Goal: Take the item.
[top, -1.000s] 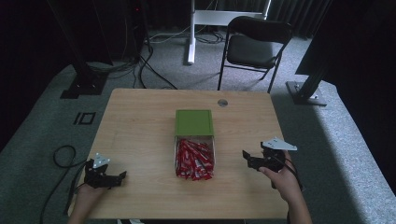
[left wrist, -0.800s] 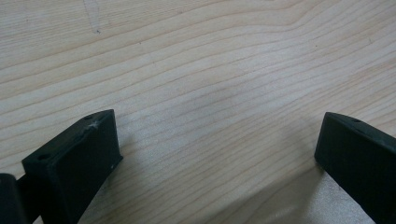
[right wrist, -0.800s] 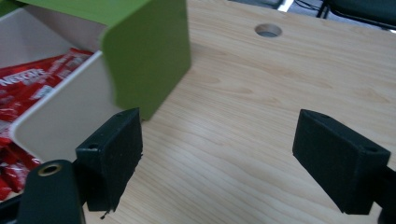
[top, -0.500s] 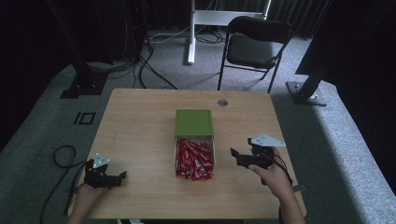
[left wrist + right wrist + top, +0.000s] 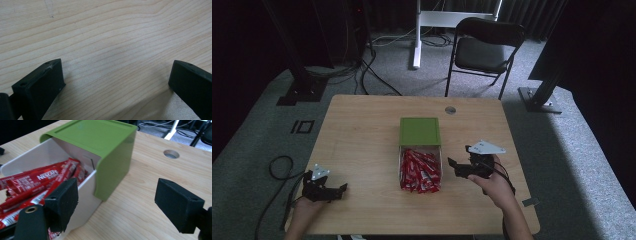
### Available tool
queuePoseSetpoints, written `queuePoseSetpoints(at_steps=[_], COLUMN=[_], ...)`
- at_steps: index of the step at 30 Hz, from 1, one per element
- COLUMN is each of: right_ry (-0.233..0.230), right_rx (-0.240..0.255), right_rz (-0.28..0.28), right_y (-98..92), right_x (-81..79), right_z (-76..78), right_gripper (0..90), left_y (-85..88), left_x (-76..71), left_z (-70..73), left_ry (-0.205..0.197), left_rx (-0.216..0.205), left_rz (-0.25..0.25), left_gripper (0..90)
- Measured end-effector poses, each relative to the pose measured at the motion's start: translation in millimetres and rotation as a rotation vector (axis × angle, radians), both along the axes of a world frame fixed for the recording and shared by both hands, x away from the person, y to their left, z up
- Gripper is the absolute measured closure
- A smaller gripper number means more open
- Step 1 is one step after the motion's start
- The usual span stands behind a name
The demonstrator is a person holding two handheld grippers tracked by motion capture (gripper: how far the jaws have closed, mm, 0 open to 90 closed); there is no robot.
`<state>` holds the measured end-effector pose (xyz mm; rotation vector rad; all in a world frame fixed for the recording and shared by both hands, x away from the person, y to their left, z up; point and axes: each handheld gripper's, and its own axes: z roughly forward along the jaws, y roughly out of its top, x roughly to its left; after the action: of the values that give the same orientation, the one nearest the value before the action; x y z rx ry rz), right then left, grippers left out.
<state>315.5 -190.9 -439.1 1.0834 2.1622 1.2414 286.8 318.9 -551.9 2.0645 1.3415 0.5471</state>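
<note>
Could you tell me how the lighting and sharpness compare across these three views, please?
High view: dim, the surroundings almost black, the table evenly lit, detail soft. Left gripper view: bright, wood grain sharp, a soft shadow between the open left tool's jaws. Right gripper view: the green box and red sachets fairly crisp, the right tool's near jaws slightly blurred.
</note>
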Motion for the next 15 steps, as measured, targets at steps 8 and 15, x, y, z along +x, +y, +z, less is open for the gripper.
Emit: queuePoseSetpoints(at_steps=[8,15], right_ry=[0.0,0.0], right_rx=[0.004,-0.009], right_rz=[0.039,0.068], right_y=[15.2,26.5], right_x=[1.7,2.4], right_z=[-0.1,-1.6], right_gripper=[19.0,19.2], left_y=[-0.1,-0.1], left_x=[0.0,0.0], left_z=[-0.1,-0.1], left_ry=[-0.001,-0.001], left_rx=[-0.001,-0.001], left_rz=[0.001,0.001], left_gripper=[0.7,0.7])
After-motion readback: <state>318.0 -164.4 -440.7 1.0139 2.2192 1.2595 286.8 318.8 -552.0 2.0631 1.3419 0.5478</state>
